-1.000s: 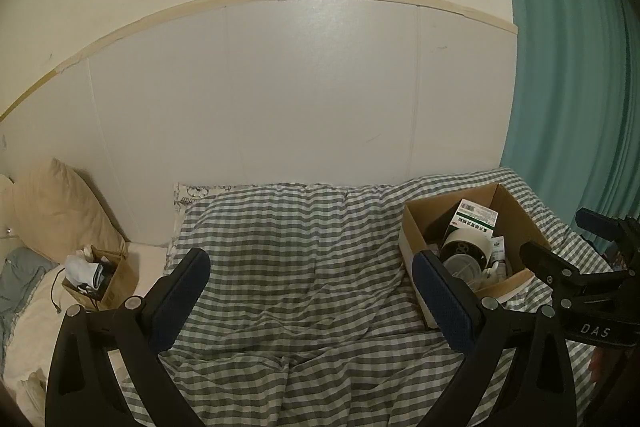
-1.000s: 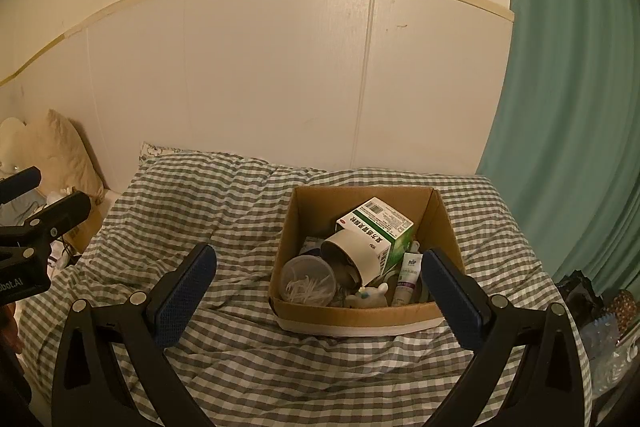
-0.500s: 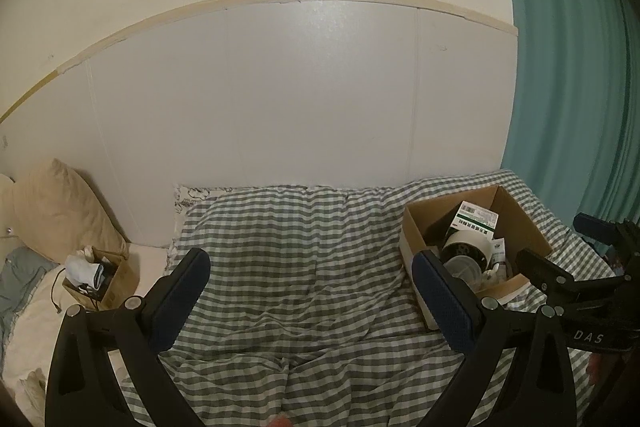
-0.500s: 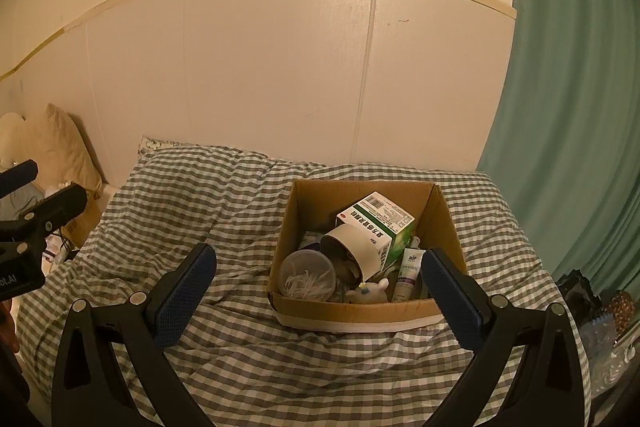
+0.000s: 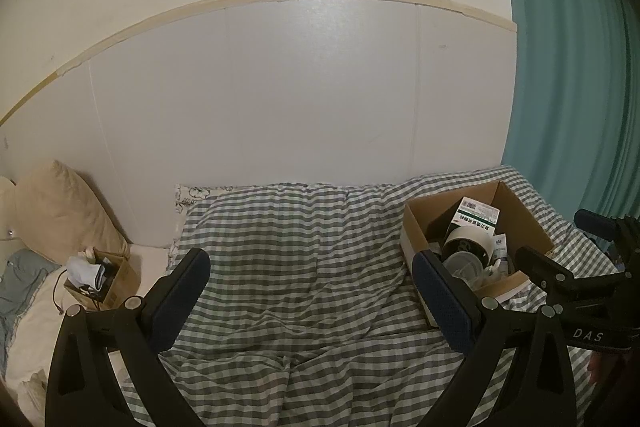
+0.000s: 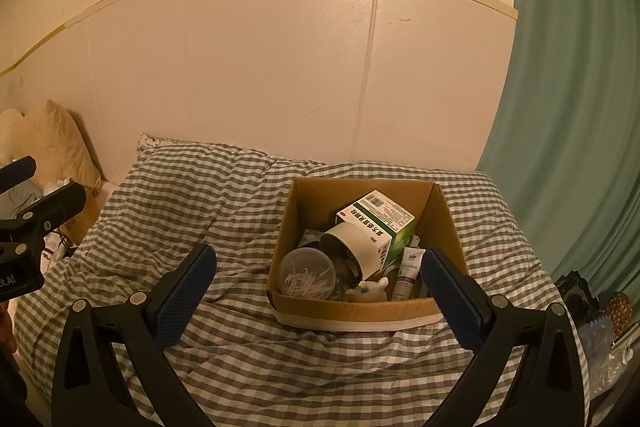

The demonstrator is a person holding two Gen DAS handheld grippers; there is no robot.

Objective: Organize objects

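Note:
An open cardboard box sits on the checked bedspread. Inside lie a green-and-white carton, a white cylinder on its side, a clear tub of cotton swabs, a white tube and a small white figurine. My right gripper hovers open just in front of the box, empty. My left gripper hangs open over the bare bedspread, left of the box, empty.
A second small cardboard box with white cloth and cables sits at the bed's left edge beside a beige pillow. A white panelled wall backs the bed. A teal curtain hangs on the right, with bagged items below it.
Both views have tilted slightly upward, so the box and bedspread sit a little lower in frame. Both grippers stay open and empty.

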